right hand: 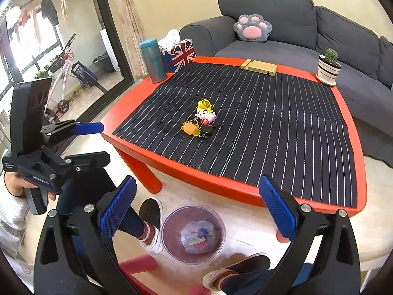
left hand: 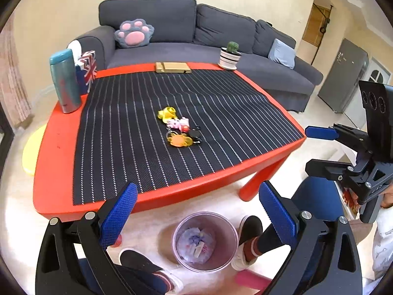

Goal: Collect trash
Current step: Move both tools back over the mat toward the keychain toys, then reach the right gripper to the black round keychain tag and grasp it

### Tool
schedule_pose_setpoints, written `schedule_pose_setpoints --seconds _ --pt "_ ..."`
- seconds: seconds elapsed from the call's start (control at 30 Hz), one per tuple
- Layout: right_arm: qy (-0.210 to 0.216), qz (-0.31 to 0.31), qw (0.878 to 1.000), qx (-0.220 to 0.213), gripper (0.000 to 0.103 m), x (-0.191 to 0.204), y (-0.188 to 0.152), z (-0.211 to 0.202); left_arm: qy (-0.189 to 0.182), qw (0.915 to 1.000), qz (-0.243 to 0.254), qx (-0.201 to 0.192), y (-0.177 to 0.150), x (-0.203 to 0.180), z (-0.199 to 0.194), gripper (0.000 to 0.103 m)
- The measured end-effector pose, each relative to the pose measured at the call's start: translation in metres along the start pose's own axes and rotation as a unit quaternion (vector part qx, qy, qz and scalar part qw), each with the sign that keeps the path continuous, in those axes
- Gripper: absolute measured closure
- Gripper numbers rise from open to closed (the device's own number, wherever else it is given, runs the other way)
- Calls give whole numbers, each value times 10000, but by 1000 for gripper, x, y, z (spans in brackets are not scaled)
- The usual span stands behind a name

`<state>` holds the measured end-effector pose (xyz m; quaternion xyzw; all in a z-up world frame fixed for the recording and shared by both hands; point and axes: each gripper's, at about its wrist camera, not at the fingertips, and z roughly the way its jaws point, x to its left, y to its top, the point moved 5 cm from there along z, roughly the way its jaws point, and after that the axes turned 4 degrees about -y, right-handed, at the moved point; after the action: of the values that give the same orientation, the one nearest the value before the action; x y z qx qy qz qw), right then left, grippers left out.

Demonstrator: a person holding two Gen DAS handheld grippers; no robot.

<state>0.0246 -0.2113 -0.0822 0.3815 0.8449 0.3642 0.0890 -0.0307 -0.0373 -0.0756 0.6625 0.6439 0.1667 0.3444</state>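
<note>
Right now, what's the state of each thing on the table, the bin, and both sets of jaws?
Left gripper: jaws wide open, empty.
Right gripper: jaws wide open, empty.
Trash bin: upright on the floor, crumpled trash inside.
Keychain pile: lying loose mid-table.
Teal bottle: upright, lid on.
Tissue box: tissue sticking out.
Potted cactus: upright at the table corner.

We see the right gripper (right hand: 196, 209) with fingers (right hand: 277, 211) spread wide and empty above the trash bin (right hand: 169, 223) on the floor. Crumpled trash (right hand: 199, 237) lies inside it. Keychains (right hand: 200, 121) sit on the red desk (right hand: 172, 164).
</note>
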Motion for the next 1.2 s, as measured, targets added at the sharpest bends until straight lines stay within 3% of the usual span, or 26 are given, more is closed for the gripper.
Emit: schedule_pose_setpoints --seconds 0.47,0.9,1.2 --pt "97 -334 9992 200 5 -3 41 43 129 9997 -184 49 22 33 11 8" --pt "219 -710 9949 686 5 -7 62 117 144 9991 -345 198 31 55 30 8" --pt "280 -776 9918 977 30 -12 65 157 167 9986 -423 271 33 64 37 8"
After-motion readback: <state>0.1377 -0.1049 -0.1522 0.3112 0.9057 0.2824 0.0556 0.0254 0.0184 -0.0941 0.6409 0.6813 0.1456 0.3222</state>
